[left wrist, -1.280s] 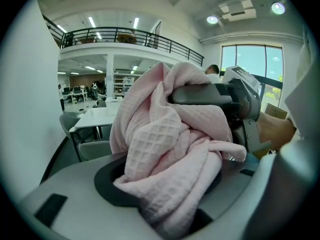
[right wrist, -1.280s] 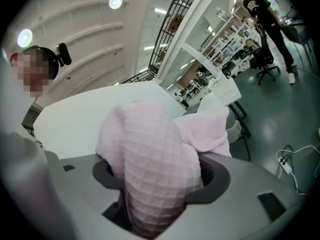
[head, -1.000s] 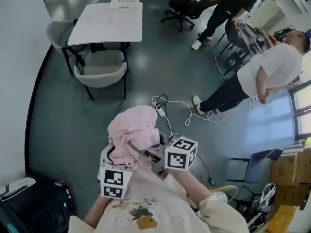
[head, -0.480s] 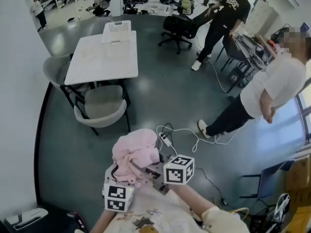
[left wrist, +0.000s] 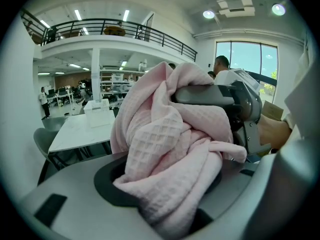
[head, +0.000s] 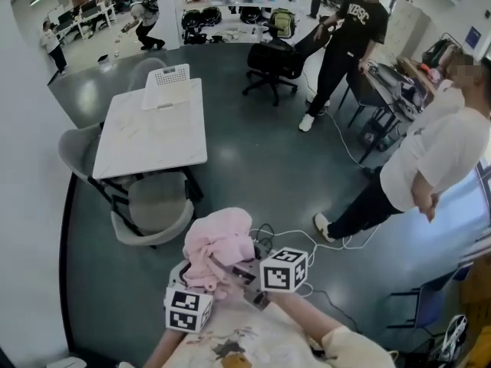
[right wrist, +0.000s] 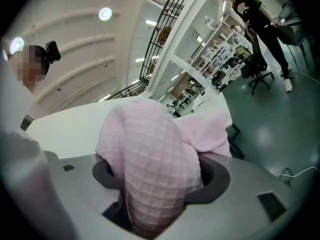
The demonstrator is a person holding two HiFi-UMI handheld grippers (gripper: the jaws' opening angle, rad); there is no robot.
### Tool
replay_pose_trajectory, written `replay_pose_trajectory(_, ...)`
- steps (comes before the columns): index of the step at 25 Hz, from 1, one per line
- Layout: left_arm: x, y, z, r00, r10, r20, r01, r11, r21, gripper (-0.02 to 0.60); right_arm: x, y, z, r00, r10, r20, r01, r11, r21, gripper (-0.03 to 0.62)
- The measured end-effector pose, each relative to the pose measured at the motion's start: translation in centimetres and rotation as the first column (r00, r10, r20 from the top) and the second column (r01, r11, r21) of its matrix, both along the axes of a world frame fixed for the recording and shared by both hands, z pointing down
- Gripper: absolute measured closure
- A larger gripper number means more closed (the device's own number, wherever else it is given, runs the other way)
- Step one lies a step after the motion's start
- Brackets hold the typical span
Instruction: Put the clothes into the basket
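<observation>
A crumpled pink waffle-weave cloth [head: 219, 244] hangs above the floor between my two grippers, close in front of me. My left gripper [head: 201, 273] is shut on its lower left part. In the left gripper view the cloth [left wrist: 165, 134] fills the jaws of that gripper [left wrist: 167, 186]. From the right, my right gripper [head: 236, 264] is shut on the same bundle, and in its own view the cloth [right wrist: 150, 149] bulges out between the jaws of this gripper [right wrist: 157, 184]. A white slatted basket [head: 169, 77] stands at the far end of a white table [head: 146, 140]. The basket [left wrist: 98, 110] also shows in the left gripper view.
Grey chairs [head: 149, 205] [head: 73, 144] stand at the table's near and left sides. A power strip with white cable [head: 307, 236] lies on the floor just ahead. Two people [head: 430, 159] [head: 345, 29] stand at the right, and a black office chair [head: 272, 60] is behind.
Both grippers have travelled forward together with the pink cloth held between them. The table and basket now lie closer and further left in the head view.
</observation>
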State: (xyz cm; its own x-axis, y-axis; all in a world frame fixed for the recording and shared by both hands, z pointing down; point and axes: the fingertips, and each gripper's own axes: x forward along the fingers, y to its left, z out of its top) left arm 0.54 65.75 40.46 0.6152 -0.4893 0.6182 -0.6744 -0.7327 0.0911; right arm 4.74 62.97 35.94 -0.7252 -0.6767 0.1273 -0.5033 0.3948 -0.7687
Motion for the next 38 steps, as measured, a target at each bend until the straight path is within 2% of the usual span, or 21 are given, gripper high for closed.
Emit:
replay_pose_trajectory(7, 3.9, -4.7, 0.7, 1.0, 0.024, 0.011, -0.024, 1.0, 0.014, 0.347, 4.0, -4.5, 0.8, 0.999, 0.031, 0.015, -0.031, 1.0, 0.004, 0.289)
replay_pose_trajectory(16, 5.5, -6.9, 1.6, 0.998, 0.051, 0.042, -0.05, 0.998, -0.033, 0.347, 5.9, -6.7, 2.0, 0.997, 0.061, 0.048, -0.059, 0.997, -0.042, 0.289)
replay_pose_trajectory(21, 6.5, -10.5, 2.6, 0.998, 0.053, 0.037, -0.051, 0.997, -0.051, 0.347, 6.9, -10.4, 3.1, 0.996, 0.065, 0.053, -0.062, 0.996, -0.057, 0.289)
replay_pose_trajectory(25, 7.0, -14.9, 1.9, 0.999, 0.04, 0.024, -0.039, 0.998, -0.053, 0.347, 7.3, -14.9, 2.3, 0.998, 0.054, 0.036, -0.052, 0.997, -0.057, 0.289)
replay_pose_trajectory(30, 8.3, -22.9, 1.8, 1.0, 0.027, 0.014, -0.027, 0.999, -0.024, 0.347, 8.5, -22.7, 2.4, 0.999, 0.043, 0.032, -0.042, 0.999, -0.033, 0.289)
replay_pose_trajectory(38, 7.3, -34.1, 0.7, 1.0, -0.019, 0.017, 0.019, 1.0, -0.018, 0.347, 7.4, -34.2, 1.4, 0.999, -0.016, 0.04, 0.016, 1.0, -0.019, 0.289)
